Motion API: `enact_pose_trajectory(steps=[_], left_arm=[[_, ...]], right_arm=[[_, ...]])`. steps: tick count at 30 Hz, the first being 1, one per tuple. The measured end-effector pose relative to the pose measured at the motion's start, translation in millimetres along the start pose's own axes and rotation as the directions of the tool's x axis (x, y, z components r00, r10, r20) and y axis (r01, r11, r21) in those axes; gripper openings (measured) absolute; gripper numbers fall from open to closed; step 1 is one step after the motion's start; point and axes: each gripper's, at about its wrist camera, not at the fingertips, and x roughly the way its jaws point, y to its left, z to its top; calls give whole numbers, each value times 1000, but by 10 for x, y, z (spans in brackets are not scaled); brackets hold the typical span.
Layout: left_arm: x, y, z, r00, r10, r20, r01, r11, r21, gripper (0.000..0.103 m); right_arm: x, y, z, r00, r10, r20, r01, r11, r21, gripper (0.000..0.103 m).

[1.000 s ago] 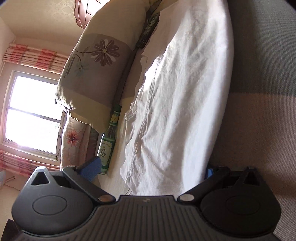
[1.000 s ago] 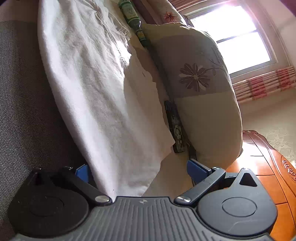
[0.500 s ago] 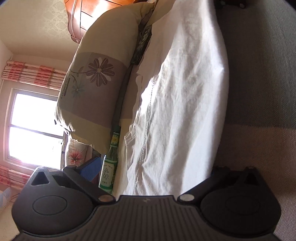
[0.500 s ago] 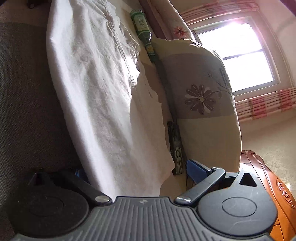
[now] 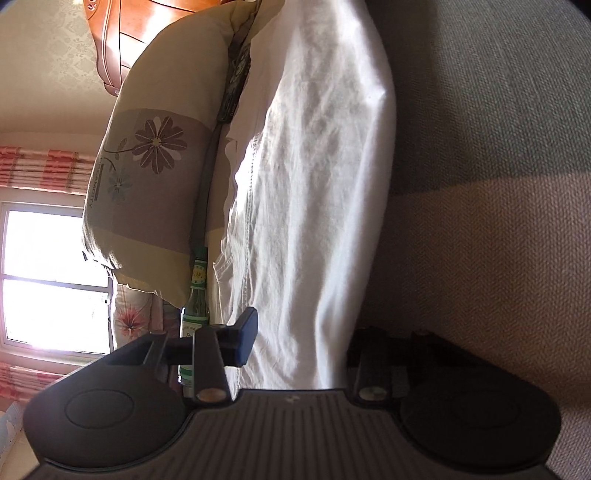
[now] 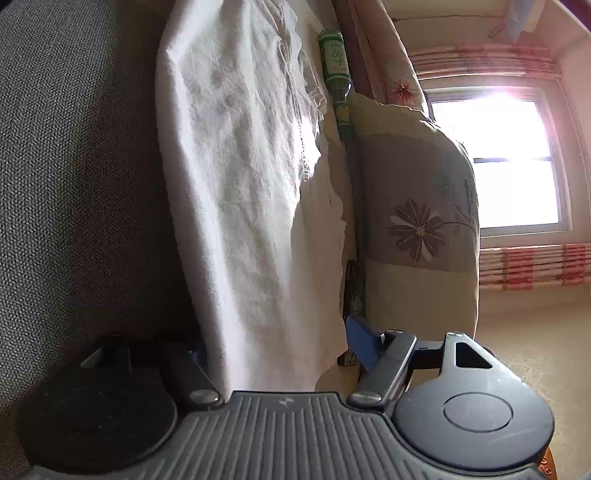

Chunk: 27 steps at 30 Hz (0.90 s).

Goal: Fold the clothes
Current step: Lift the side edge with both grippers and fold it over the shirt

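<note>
A white garment [image 5: 310, 192] lies folded lengthwise on a grey and brown sofa seat [image 5: 491, 229]. It also shows in the right wrist view [image 6: 243, 192]. My left gripper [image 5: 301, 343] straddles one end of the garment, with the cloth between its two fingers; the jaws have narrowed but still stand apart. My right gripper [image 6: 277, 350] straddles the opposite end in the same way, jaws partly closed around the cloth. Whether the pads press the cloth is hidden.
A floral cushion [image 5: 151, 192] leans at the back of the sofa, with a green glass bottle [image 5: 195, 295] and a dark remote [image 5: 234, 88] lying between it and the garment. A wooden armrest [image 5: 114, 33] and a bright window [image 6: 509, 162] lie beyond.
Both grippers moved forward over the garment's ends and their jaws narrowed around the cloth. The garment has not visibly shifted.
</note>
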Motion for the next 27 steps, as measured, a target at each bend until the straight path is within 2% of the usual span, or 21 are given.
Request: enact_pose_trajectory(steps=[1,2,4,5,6,7,9,15,27], left_arm=[[3,-47,3,1000,-3,0,3,1000,9,8],[7,-96,7,1000,-5,0,5,1000,19,0],[13,-117,20,1000,5,-4,-5,1000,14,0],[16,-98,19,1000,-1,-5,1,1000,2,0],[16,-93,18,1000,-2,-5,2,1000,-2,0],[15,-91,17,1000,-2,-5,2,1000,-6,0],[13,-89,17,1000,-1,-7,1,1000,-8,0],[13,-54,17,1000,-3,-10,3,1000,-25,0],[-36,-41,-15,1000,-1,-3,1,1000,-20,0]], right_arm=[[-11,11,-6,1000,9,4,-9,1000,-1,72],[-18,35,-7,1000,17,7,-17,1000,-8,65],[-31,106,-9,999,33,13,-33,999,-33,51],[-37,152,-11,999,42,17,-41,998,-52,36],[-40,222,-17,998,54,19,-52,996,-78,15],[-39,302,-23,999,37,23,-34,994,-100,9],[-36,401,-28,1000,2,25,1,994,-110,9],[-19,349,17,1000,6,-5,-6,995,-101,8],[-12,293,9,1000,21,1,-21,995,-93,7]])
